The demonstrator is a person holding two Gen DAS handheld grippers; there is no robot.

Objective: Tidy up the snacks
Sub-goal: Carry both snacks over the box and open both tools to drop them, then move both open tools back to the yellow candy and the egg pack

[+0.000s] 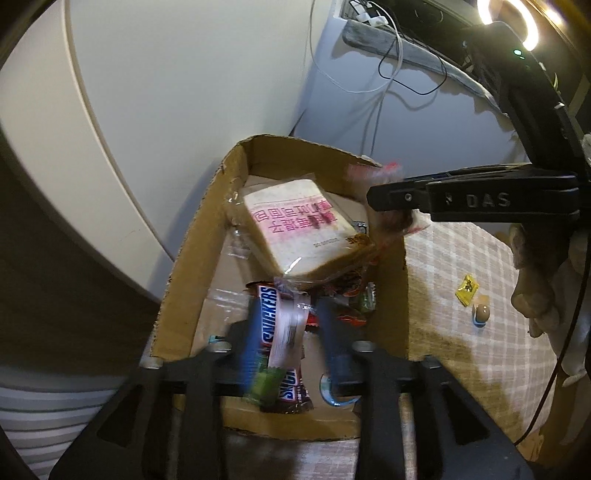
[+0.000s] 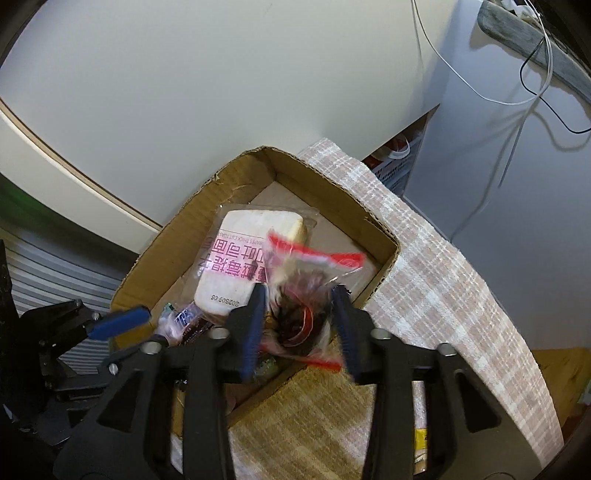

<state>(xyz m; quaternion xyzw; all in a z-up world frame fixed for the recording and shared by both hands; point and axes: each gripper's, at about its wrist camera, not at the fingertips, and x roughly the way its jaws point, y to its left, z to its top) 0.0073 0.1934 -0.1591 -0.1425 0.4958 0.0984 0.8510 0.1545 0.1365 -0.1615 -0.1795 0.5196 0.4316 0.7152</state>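
An open cardboard box (image 1: pixel 192 258) (image 2: pixel 166 251) holds a wrapped bread pack (image 1: pixel 299 229) (image 2: pixel 243 266) with pink print, lying tilted over smaller snacks. My left gripper (image 1: pixel 290 306) (image 2: pixel 140 328) hangs over the box's near end with its jaws apart. A Snickers bar (image 1: pixel 269 314) and a small blurred packet lie loose between them. My right gripper (image 2: pixel 299 291) (image 1: pixel 399 206) is over the box's right side with jaws apart. Between its jaws sits a blurred clear packet with red edges (image 2: pixel 303 295), and I see no firm pinch on it.
A checked cloth (image 1: pixel 461 277) (image 2: pixel 424 277) covers the surface under and right of the box. A yellow candy (image 1: pixel 466 290) and a small round sweet (image 1: pixel 482 314) lie on it. Cables (image 1: pixel 388 66) hang down the white wall behind. A ring light (image 1: pixel 517 22) glows at top right.
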